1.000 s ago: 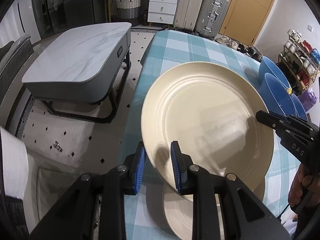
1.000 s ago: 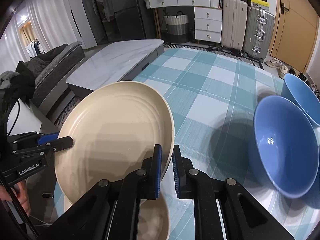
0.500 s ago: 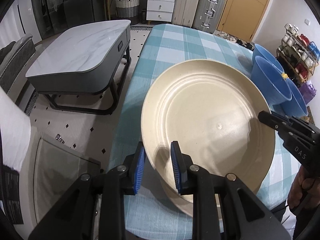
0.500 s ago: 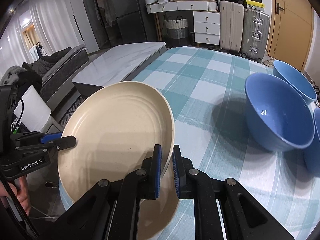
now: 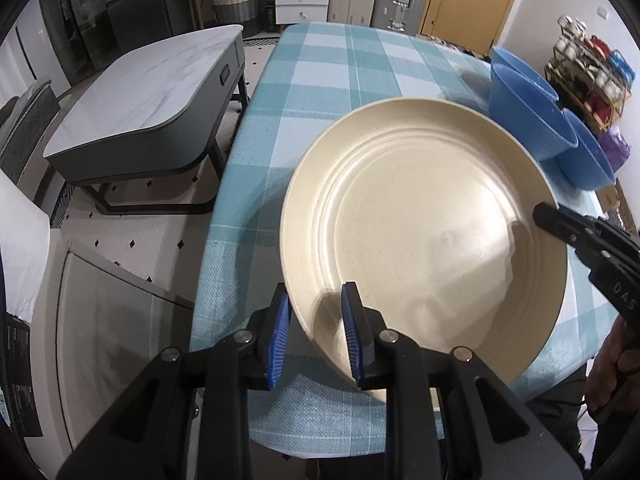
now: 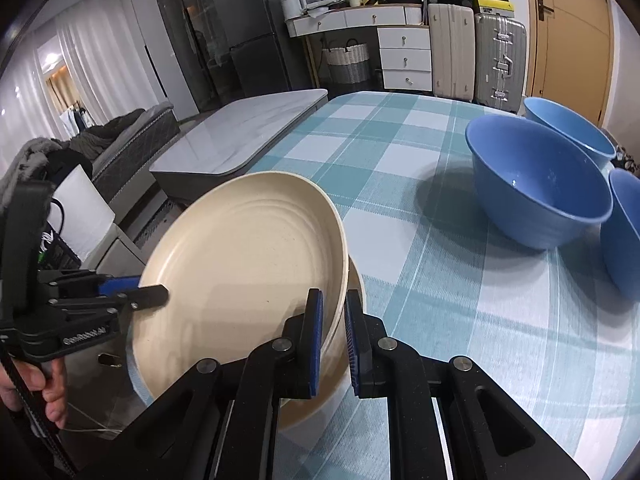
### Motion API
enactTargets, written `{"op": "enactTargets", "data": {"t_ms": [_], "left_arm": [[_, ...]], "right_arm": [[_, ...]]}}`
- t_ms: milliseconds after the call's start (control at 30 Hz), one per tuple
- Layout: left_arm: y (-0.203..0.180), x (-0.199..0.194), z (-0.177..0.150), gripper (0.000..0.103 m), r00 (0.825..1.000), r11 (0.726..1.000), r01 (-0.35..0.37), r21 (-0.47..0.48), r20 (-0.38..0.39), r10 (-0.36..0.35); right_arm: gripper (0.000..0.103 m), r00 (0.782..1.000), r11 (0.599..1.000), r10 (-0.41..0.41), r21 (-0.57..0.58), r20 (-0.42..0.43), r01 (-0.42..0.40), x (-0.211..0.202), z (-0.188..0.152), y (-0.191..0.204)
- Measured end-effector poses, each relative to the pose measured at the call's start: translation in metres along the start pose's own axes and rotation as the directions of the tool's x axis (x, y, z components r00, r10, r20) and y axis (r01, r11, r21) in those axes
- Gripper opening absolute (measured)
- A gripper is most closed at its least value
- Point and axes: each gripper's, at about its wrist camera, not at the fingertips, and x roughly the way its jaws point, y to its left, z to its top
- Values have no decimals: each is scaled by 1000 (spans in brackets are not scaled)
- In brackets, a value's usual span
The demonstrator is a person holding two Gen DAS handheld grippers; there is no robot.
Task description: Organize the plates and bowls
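Observation:
A large cream plate [image 5: 420, 232] hangs tilted just above the near corner of the teal checked table [image 5: 344, 64]. My left gripper [image 5: 314, 308] is shut on its near-left rim. My right gripper [image 6: 333, 304] is shut on the opposite rim, and its finger shows in the left wrist view [image 5: 560, 224]. In the right wrist view, a second cream plate [image 6: 328, 396] lies on the cloth right under the held one, mostly covered by it. Three blue bowls [image 6: 536, 184] [image 6: 568, 128] [image 6: 624, 232] stand together on the table's right side.
The table's left edge [image 5: 224, 184] drops to a tiled floor. A grey marble-topped coffee table [image 5: 140, 100] stands beyond it. Suitcases and white drawers line the far wall. A shelf of cups [image 5: 592, 68] sits past the bowls. A hand [image 6: 44, 396] grips the left tool.
Both grippers have carried the cream plate toward the table's near corner and slightly down. It now covers most of the lower plate. The bowls look farther away.

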Motion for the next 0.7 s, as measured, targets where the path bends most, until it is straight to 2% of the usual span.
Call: {"op": "enactTargets", "data": {"t_ms": [433, 700], "left_arm": [[-13, 5, -4, 24, 997, 995, -82, 54, 11, 82], [-17, 9, -7, 28, 995, 992, -100, 71, 15, 99]], "right_arm": [[11, 999, 999, -42, -19, 14, 42, 0, -15, 2], [12, 998, 998, -53, -24, 26, 54, -2, -18, 3]]}}
